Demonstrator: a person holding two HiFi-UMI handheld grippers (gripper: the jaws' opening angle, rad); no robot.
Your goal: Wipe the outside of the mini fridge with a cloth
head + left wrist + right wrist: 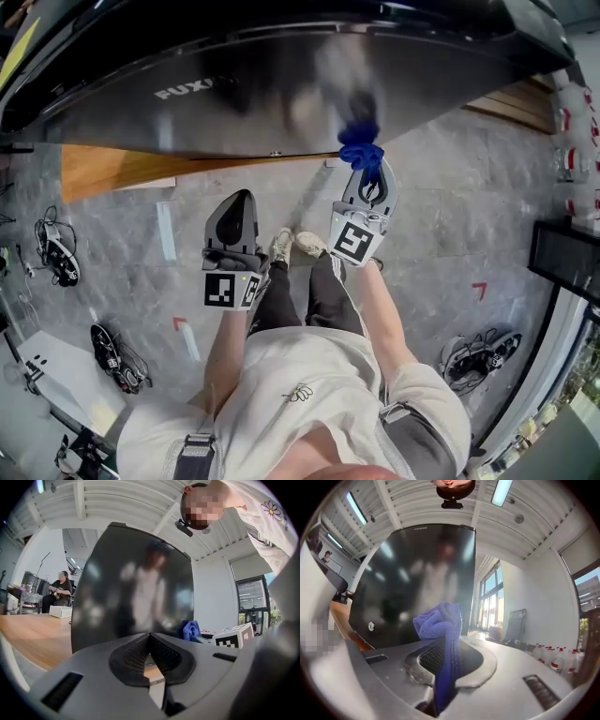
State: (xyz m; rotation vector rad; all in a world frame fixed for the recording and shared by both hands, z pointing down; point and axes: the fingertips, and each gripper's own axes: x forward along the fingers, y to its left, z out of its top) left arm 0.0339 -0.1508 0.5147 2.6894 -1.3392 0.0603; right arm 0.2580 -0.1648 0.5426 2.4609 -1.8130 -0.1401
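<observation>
Right gripper (446, 654): jaws closed on the blue cloth (439, 619); a strip of cloth runs down between the mesh pads, and a bunched wad stands above the jaw tips.
Head view: right gripper (367, 176) points at the mini fridge (281, 84); the cloth (362, 150) sits at the lower edge of the door's right half; touching or just short of the door cannot be told; a blurred reflection of the cloth shows in the door directly above it.

Left gripper (150, 640): jaws together at the tips, nothing between them.
Head view: left gripper (238, 214) is held lower and to the left of the right one, tip near the fridge but apart from it.
In the left gripper view the cloth (191, 630) shows to the right, next to the right gripper's marker cube (235, 637).

Mini fridge (417, 573): dark, glossy door that mirrors the person; it stands on a wooden platform (103, 169).
Floor (450, 216): grey stone tiles; the person's shoes (296, 246) are below the grippers.
Bottles (574, 122), white with red caps, are at the right edge.
A seated person (58, 590) is in the left background, with a white box (61, 612) in front of them.
</observation>
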